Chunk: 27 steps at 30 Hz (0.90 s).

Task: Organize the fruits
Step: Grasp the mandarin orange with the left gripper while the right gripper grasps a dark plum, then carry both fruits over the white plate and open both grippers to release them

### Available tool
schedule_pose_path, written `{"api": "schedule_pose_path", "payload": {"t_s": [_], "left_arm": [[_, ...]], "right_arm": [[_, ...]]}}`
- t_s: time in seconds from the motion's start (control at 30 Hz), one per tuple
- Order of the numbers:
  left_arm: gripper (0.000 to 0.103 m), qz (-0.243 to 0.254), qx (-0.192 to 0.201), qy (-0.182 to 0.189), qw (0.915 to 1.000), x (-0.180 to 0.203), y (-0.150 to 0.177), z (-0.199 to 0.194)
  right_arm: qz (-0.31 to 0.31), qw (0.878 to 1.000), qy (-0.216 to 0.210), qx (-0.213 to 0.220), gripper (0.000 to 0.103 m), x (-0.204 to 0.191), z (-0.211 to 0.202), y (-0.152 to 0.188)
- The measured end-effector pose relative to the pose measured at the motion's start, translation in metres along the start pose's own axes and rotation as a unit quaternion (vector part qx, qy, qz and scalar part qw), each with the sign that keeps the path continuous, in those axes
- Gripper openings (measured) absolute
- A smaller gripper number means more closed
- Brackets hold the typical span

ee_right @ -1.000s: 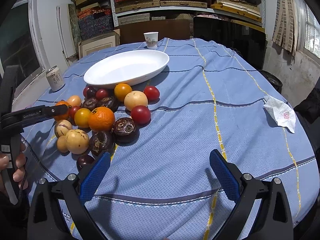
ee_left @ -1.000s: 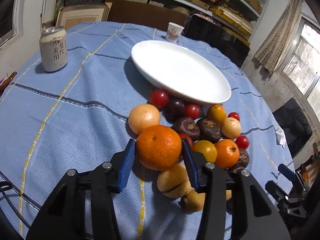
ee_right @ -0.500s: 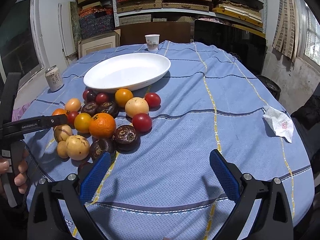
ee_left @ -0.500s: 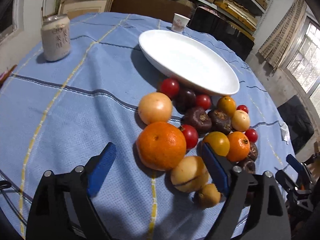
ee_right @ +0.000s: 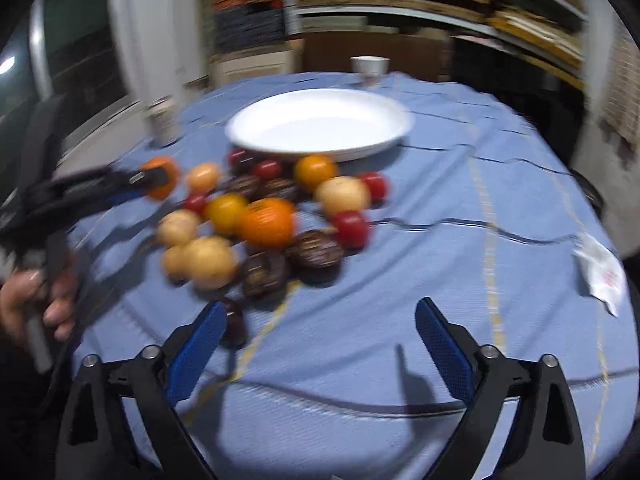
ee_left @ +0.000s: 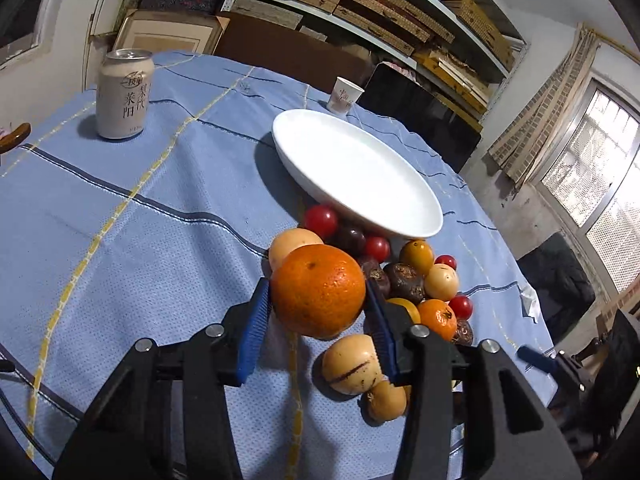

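Observation:
My left gripper [ee_left: 316,300] is closing its blue pads on a large orange [ee_left: 318,290], held just above the blue cloth at the near edge of a pile of fruits [ee_left: 404,280]. Beyond the pile lies an empty white oval plate [ee_left: 360,168]. The blurred right wrist view shows the same plate [ee_right: 320,128], the pile [ee_right: 264,220] and, at the left, the left gripper [ee_right: 152,178] with the orange [ee_right: 160,168]. My right gripper [ee_right: 320,308] hovers over bare cloth near the pile, jaws wide and closing a little, nothing between them.
A drink can [ee_left: 125,94] stands at the far left and a paper cup [ee_left: 345,96] behind the plate. A crumpled tissue [ee_right: 600,272] lies at the right. One small dark fruit [ee_right: 234,322] sits beside the right gripper's left finger. Shelves and boxes ring the table.
The left jaws opened wide half a second ago, then closed on the orange again, which now sits higher. The right gripper swung, blurring its view, and its jaws narrowed slightly.

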<state>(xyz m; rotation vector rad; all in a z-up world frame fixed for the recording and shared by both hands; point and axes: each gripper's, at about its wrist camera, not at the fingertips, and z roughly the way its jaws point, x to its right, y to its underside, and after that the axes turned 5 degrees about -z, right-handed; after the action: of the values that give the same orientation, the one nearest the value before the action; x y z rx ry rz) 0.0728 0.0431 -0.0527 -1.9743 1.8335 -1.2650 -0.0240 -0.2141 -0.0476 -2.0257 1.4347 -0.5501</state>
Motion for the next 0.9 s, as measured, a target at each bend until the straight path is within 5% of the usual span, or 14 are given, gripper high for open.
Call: {"api": "schedule_pose_path", "payload": {"t_s": [0.17,0.4,0.5,0.9], "left_arm": [[0.046,0.013,0.005,-0.003,0.9999,0.004,0.001,-0.003],[0.046,0.019,0.005,-0.004,0.9998,0.005,0.004,-0.004],[0.046,0.021,0.003,-0.004,0.9998,0.005,0.004,-0.002],[0.046,0.02,0.01,0.003,0.9997,0.006,0.005,-0.007]], "right_arm": [[-0.061,0.997,-0.047,-0.019,0.066,-0.031,0.009,0.005],[-0.07,0.996,-0.055,-0.031,0.054,-0.046,0.027,0.003],[-0.064,0.995,-0.064,-0.039,0.028,-0.047,0.034,0.001],[-0.034,0.997,-0.073,-0.006,0.027,-0.028,0.018,-0.003]]}}
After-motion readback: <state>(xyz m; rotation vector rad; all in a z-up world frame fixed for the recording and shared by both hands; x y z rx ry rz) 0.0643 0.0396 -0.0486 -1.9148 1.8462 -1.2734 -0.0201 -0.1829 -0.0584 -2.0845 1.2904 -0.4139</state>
